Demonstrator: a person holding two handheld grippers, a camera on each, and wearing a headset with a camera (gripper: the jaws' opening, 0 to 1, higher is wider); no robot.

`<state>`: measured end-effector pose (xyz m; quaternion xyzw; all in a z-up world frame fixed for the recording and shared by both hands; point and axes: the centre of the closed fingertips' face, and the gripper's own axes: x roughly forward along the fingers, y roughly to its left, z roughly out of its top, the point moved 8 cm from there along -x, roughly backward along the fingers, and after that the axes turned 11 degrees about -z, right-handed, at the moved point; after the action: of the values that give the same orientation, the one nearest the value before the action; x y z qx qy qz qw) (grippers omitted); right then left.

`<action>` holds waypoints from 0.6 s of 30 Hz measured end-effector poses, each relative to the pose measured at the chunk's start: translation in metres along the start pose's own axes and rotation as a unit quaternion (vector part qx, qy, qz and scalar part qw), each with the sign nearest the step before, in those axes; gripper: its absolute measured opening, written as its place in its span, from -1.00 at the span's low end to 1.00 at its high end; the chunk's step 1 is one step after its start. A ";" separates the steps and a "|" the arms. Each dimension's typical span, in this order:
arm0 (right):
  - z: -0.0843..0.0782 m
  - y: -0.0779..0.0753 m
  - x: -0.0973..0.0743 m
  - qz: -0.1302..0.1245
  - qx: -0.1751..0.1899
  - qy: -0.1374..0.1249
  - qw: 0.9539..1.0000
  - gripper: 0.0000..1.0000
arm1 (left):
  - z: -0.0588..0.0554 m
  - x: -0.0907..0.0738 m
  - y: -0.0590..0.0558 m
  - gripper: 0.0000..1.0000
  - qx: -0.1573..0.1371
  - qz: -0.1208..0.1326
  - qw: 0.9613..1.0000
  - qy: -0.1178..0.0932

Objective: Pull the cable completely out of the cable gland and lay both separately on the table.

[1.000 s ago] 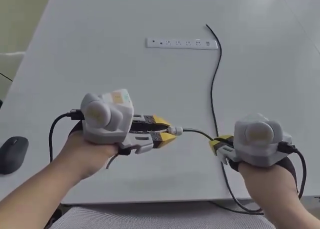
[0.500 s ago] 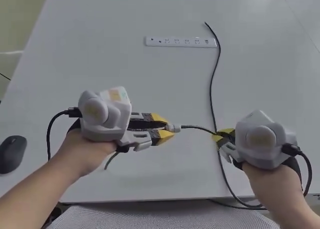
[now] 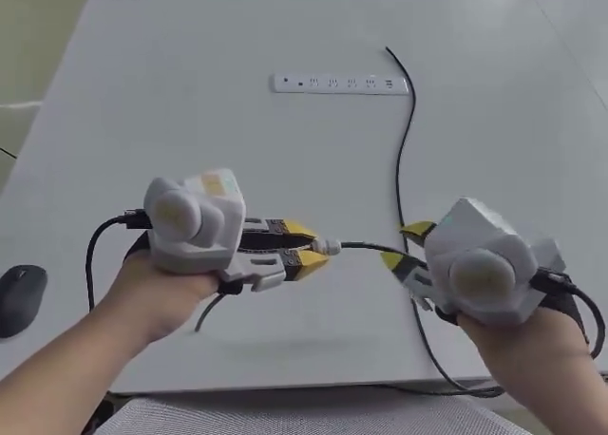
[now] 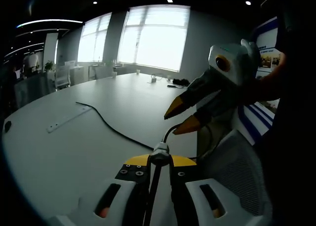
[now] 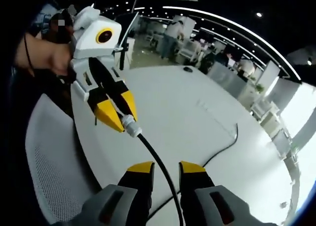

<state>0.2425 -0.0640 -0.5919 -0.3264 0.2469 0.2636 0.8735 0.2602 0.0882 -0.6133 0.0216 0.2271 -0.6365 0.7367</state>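
Left hand-held gripper [image 3: 306, 248] clamps cable gland [image 3: 329, 248]; right hand-held gripper [image 3: 406, 246], jaws apart astride cable [image 3: 366, 247], should close and pull axially.

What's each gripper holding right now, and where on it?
Left gripper clamps the cable gland by its body. Right gripper holds nothing: open, the cable running between its jaws.

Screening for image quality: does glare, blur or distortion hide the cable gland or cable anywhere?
Head view: soft even light, faint shadow on the table, cable gland and cable sharp. Left gripper view: windows blown out, gland readable. Right gripper view: strong fisheye bending, ceiling light streaks, gland crisp.
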 end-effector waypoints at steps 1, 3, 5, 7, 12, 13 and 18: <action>0.003 0.003 0.001 0.004 -0.008 -0.004 1.000 -0.70 | 0.000 0.000 0.000 -0.70 0.001 0.000 1.000 0.000; 0.006 0.008 0.005 0.016 -0.021 -0.002 1.000 -0.71 | 0.000 0.000 0.001 -0.70 0.000 0.000 1.000 0.000; 0.010 0.012 0.009 0.021 -0.032 -0.006 0.999 -0.72 | 0.000 0.001 0.001 -0.70 0.000 0.000 1.000 0.001; 0.013 0.015 0.011 0.026 -0.049 -0.008 0.998 -0.73 | 0.000 0.001 0.001 -0.70 0.001 0.000 1.000 0.002; 0.014 0.018 0.015 0.034 -0.066 -0.012 0.997 -0.80 | 0.000 0.002 0.002 -0.70 0.002 -0.001 1.000 0.004; 0.014 0.018 0.016 0.035 -0.070 -0.012 0.997 -0.81 | 0.000 0.002 0.002 -0.70 0.001 0.000 1.000 0.005; 0.011 0.020 0.017 0.039 -0.076 -0.011 0.996 -0.83 | -0.001 0.004 0.001 -0.70 0.002 -0.004 1.000 0.009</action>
<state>0.2453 -0.0378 -0.6038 -0.3791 0.2293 0.3187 0.8380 0.2615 0.0851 -0.6156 0.0281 0.2320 -0.6398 0.7322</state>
